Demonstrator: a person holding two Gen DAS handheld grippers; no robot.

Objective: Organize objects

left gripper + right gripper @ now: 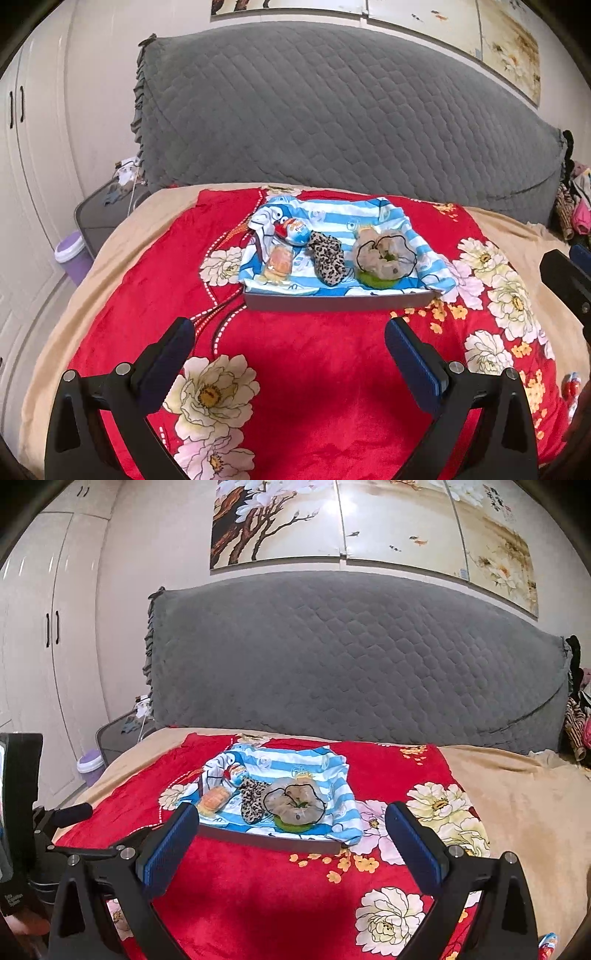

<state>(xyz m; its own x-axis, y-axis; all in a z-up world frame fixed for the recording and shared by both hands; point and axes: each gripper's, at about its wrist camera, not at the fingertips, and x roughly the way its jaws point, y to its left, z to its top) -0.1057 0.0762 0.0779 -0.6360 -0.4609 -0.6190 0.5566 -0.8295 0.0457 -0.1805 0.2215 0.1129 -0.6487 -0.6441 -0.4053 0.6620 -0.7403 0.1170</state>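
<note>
While both hang above the red floral blanket (314, 369), the left gripper (288, 343) and right gripper (291, 830) gape wide, empty; the tray (332, 301) holding the leopard scrunchie (327, 262) lies ahead, untouched.

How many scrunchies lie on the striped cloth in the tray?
2: the leopard scrunchie mid-tray, and the beige scrunchie to its right on something green. Others could be hidden under cloth folds.
</note>
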